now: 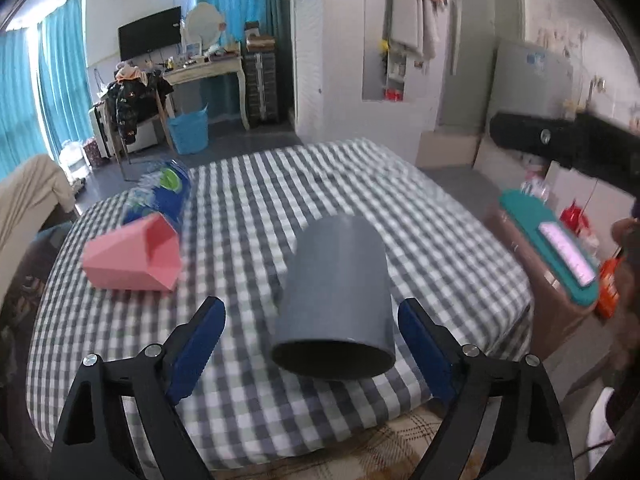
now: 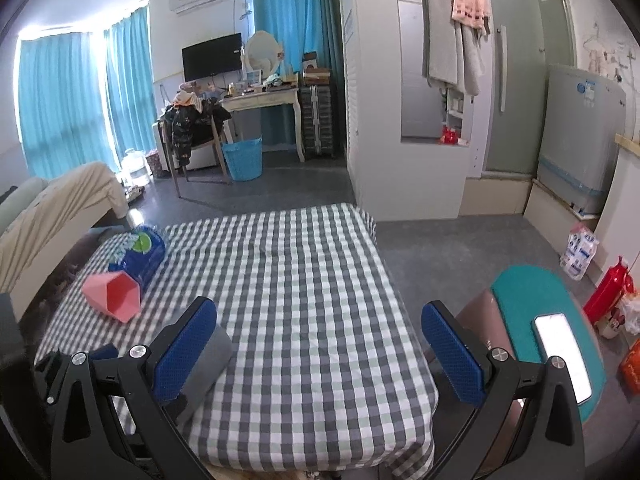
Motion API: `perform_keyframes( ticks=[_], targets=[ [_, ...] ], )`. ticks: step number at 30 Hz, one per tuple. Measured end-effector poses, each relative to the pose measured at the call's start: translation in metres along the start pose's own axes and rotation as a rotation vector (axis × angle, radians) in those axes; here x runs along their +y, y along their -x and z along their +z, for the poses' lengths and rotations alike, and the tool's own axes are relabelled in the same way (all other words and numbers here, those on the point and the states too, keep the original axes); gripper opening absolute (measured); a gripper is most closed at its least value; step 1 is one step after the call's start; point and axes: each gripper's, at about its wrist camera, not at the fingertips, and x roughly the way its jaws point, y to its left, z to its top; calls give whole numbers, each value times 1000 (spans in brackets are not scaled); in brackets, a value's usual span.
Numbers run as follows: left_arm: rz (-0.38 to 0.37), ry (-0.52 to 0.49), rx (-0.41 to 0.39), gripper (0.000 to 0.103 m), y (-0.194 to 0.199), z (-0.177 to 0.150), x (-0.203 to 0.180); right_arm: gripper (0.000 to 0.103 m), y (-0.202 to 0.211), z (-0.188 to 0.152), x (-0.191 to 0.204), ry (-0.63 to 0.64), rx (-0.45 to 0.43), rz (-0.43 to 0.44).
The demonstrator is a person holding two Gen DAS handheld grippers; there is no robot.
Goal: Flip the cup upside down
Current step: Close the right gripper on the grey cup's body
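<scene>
The grey cup (image 1: 334,300) lies on its side on the checked tablecloth (image 1: 420,216), its open mouth turned toward the left gripper (image 1: 312,344), whose blue pads (image 1: 198,350) stand spread wide to either side of it without touching it. The step in hand looks like the approach to grasp; next the fingers need to close on the cup's wall, lift it, and turn it so the rim goes down onto the cloth. The right gripper (image 2: 320,350) hangs released and empty over the table, well clear of the pink cup (image 2: 114,298).
</scene>
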Motion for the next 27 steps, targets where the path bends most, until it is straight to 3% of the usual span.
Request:
perform_keyframes(
  ticks=[4, 7, 15, 21, 27],
  targets=[
    [11, 86, -89, 91, 27, 18, 47, 103, 16, 21, 17, 44, -51, -34],
    [60, 137, -135, 93, 37, 25, 89, 103, 12, 30, 40, 78, -25, -44],
    [164, 237, -109, 93, 34, 6, 176, 103, -52, 15, 93, 31, 296, 89],
    [166, 299, -88, 93, 24, -12, 214, 103, -78, 8, 125, 86, 404, 13],
    [140, 326, -78, 93, 16, -23, 228, 103, -111, -11, 120, 63, 556, -39]
  ],
)
